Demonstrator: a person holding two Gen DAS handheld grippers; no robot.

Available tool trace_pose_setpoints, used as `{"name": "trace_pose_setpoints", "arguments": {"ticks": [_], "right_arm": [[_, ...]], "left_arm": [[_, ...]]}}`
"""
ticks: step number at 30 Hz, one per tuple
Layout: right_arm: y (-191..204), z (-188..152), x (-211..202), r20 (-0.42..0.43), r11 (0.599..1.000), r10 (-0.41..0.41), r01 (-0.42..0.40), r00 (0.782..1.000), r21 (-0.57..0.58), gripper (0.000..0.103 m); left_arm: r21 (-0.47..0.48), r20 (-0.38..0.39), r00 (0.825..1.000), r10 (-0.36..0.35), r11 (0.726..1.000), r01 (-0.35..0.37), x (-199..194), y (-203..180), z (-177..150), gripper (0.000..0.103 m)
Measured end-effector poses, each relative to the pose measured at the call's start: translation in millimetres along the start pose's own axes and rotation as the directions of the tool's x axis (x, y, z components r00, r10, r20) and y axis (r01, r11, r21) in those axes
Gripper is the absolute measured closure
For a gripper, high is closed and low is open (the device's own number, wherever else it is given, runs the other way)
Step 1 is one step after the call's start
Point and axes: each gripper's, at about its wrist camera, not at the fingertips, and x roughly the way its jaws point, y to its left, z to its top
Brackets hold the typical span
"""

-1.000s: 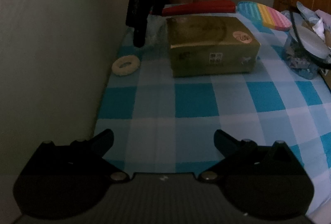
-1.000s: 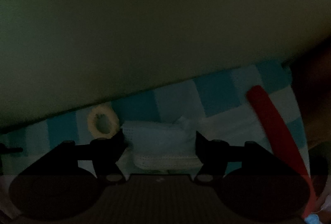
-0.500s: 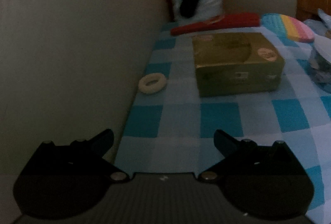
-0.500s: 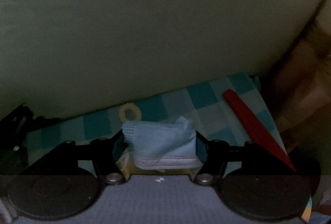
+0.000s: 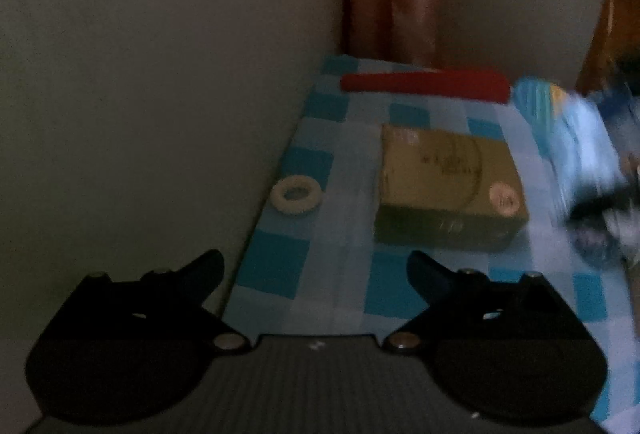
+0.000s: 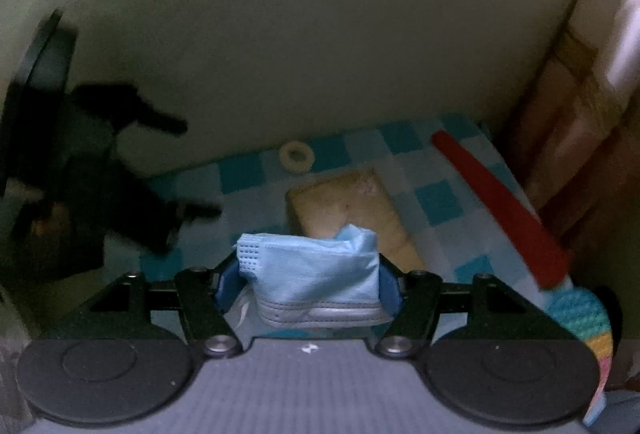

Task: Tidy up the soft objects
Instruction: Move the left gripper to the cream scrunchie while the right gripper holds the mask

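My right gripper is shut on a folded light-blue face mask and holds it in the air above the checked tablecloth. A tan cardboard box lies just beyond the mask, and it also shows in the left wrist view. My left gripper is open and empty, low over the table's left edge by the wall. A pale foam ring lies ahead of it on the blue checked cloth; the ring also shows in the right wrist view.
A long red strip lies at the table's far end. A wall runs along the left edge. A rainbow pop pad lies at the right. My left gripper's dark body appears at the left of the right wrist view.
My right gripper has lifted the mask off the table and pulled back and up. My left gripper has swung left toward the wall and backed away from the box.
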Motion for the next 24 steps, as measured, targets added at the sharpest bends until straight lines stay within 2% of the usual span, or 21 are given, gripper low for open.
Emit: {"name": "trace_pose_setpoints", "arguments": {"ticks": [4,6,8,10,12,14,16,18,21,24], "right_arm": [[9,-33,-5,0.02,1.0,-0.002,0.002,1.0,-0.008,0.032],[14,-47,-7,0.033,1.0,0.008,-0.007,0.999,-0.01,0.032],[18,-58,-10,0.049,1.0,0.016,-0.016,0.999,-0.016,0.032],[21,-68,-13,0.066,1.0,0.023,-0.022,0.998,-0.022,0.032],[24,-79,-18,0.089,0.999,0.033,-0.031,0.995,-0.023,0.032],[28,-90,-22,0.113,0.999,0.049,-0.046,0.992,-0.024,0.032],[32,-101,-27,0.135,0.998,0.058,-0.054,0.989,-0.035,0.032],[35,-110,-30,0.149,0.997,0.068,-0.063,0.987,-0.041,0.032],[36,-121,-30,0.161,0.996,0.087,-0.082,0.983,-0.042,0.032],[35,-128,-27,0.162,0.995,0.1,-0.094,0.982,-0.044,0.032]], "left_arm": [[-0.08,-0.029,1.0,0.004,0.997,-0.007,-5,-3,19,0.014],[-0.134,-0.061,0.998,0.01,0.991,-0.018,-6,-9,29,0.015],[-0.201,-0.085,0.996,-0.032,0.98,0.014,-4,-15,38,0.016],[-0.278,-0.115,0.993,-0.023,0.961,-0.01,3,-17,46,0.024],[-0.352,-0.154,0.988,-0.009,0.935,-0.047,13,-17,53,0.029],[-0.423,-0.179,0.984,0.009,0.902,-0.085,21,-15,56,0.03],[-0.462,-0.189,0.981,0.042,0.878,-0.127,28,-15,58,0.03],[-0.493,-0.202,0.978,0.061,0.856,-0.155,37,-12,59,0.037],[-0.556,-0.233,0.97,0.067,0.809,-0.19,54,-4,61,0.046],[-0.612,-0.252,0.966,0.061,0.763,-0.208,71,5,61,0.046]]}}
